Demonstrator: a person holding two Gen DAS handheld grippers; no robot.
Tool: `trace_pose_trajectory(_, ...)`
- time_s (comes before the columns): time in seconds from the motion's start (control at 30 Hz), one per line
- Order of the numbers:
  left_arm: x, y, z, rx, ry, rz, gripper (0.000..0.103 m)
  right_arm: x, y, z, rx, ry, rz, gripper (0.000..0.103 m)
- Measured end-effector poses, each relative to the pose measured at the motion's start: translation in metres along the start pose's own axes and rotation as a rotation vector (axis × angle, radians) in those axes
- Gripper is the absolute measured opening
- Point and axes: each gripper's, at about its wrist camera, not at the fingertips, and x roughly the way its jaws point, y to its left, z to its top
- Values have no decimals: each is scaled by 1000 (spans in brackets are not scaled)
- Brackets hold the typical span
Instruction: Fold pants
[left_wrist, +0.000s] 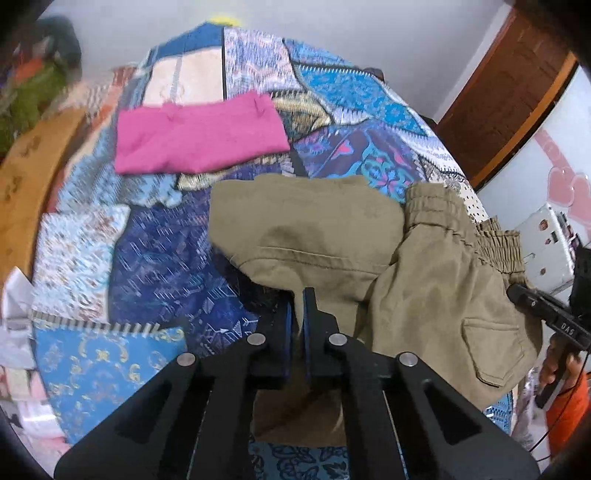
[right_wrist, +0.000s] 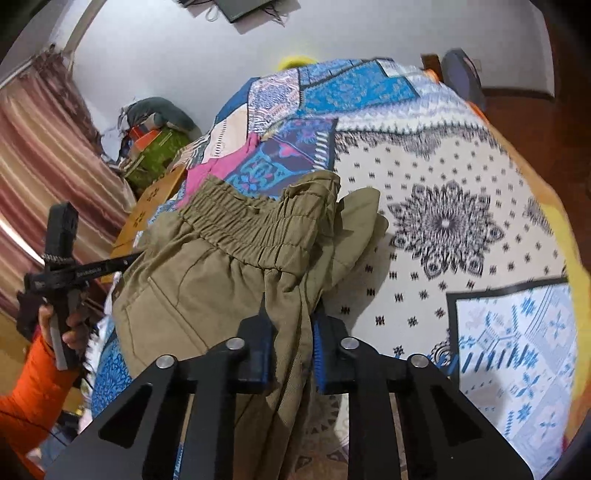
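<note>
Olive-khaki pants (left_wrist: 332, 236) lie bunched on a patchwork bedspread (left_wrist: 166, 258), elastic waistband to the right. My left gripper (left_wrist: 298, 299) is shut on a fold of the pants' leg fabric and lifts it slightly. In the right wrist view the pants (right_wrist: 221, 266) show their gathered waistband at the top. My right gripper (right_wrist: 291, 314) is shut on a thick bunch of the pants just below the waistband. The right gripper's body (left_wrist: 546, 314) shows at the right edge of the left wrist view, and the left gripper's body (right_wrist: 62, 266) at the left of the right wrist view.
A folded pink garment (left_wrist: 199, 140) lies on the bed beyond the pants. A wooden board (left_wrist: 22, 184) runs along the left side. A cluttered pile (right_wrist: 155, 140) and a curtain (right_wrist: 40, 155) stand at the left; a brown door (left_wrist: 509, 96) at the right.
</note>
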Motion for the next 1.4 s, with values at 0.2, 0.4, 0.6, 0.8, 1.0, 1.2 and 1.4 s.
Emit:
trace_pose_trajectory(0.2,-33,-15,6,62,-83,36,4,-12,8,13,-45,-32,-10,11)
trace_pose_trajectory(0.4,-59,-42,13,151,-152,96,3,-21,23,35,-105,-66,-25,10)
trace_pose_trajectory(0.6,-81,-53,30,195,-216,129,3,-26,40,56,-174,-103,-38,10)
trace_pose_trajectory(0.8,-93,-43,56,180,-261,148,3,-24,56,87,-214,-152,-31,10)
trace_pose_trajectory(1.0,-95,-15,93,104,-293,154,3,-9,72,122,-251,-191,-29,10)
trace_pose_trajectory(1.2,-82,17,131,50,-303,189,3,22,87,157,-290,-203,-32,10)
trace_pose_trajectory(1.4,-60,48,160,23,-310,234,3,63,100,191,-313,-202,-30,10)
